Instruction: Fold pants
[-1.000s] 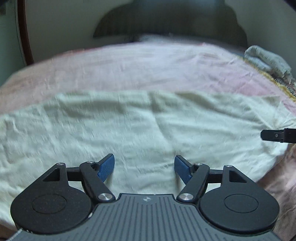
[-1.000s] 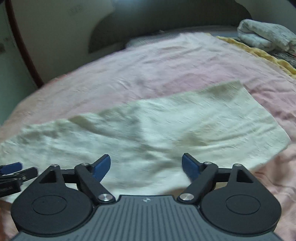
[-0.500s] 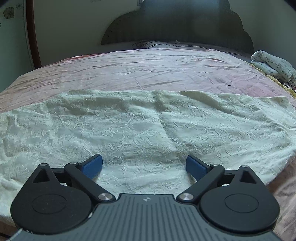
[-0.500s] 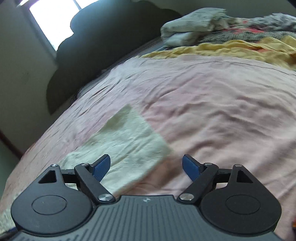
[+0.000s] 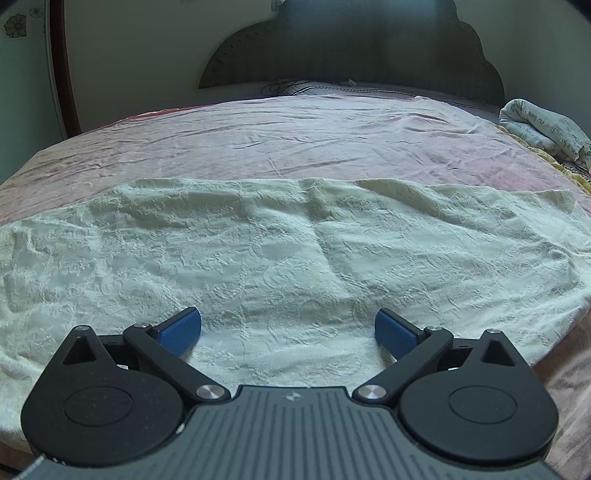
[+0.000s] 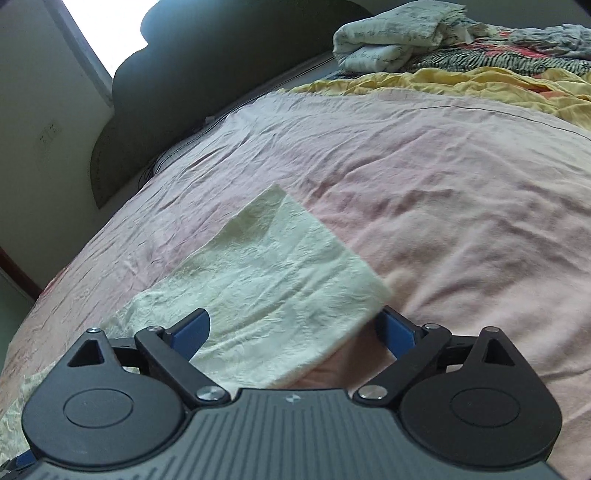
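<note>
Cream textured pants lie flat across the pink bed sheet, folded lengthwise into a long band. My left gripper is open and empty, low over the near middle of the pants. In the right wrist view the end of the pants lies between the fingers of my right gripper, which is open and empty at the end's near edge, tilted.
A dark headboard stands at the far end of the bed. A folded patterned cloth, a yellow cloth and more clothes lie at the bed's right side. A window is at the left.
My left gripper opened wider and steadied over the pants. My right gripper swung right to the end of the pants and tilted; it no longer shows in the left view.
</note>
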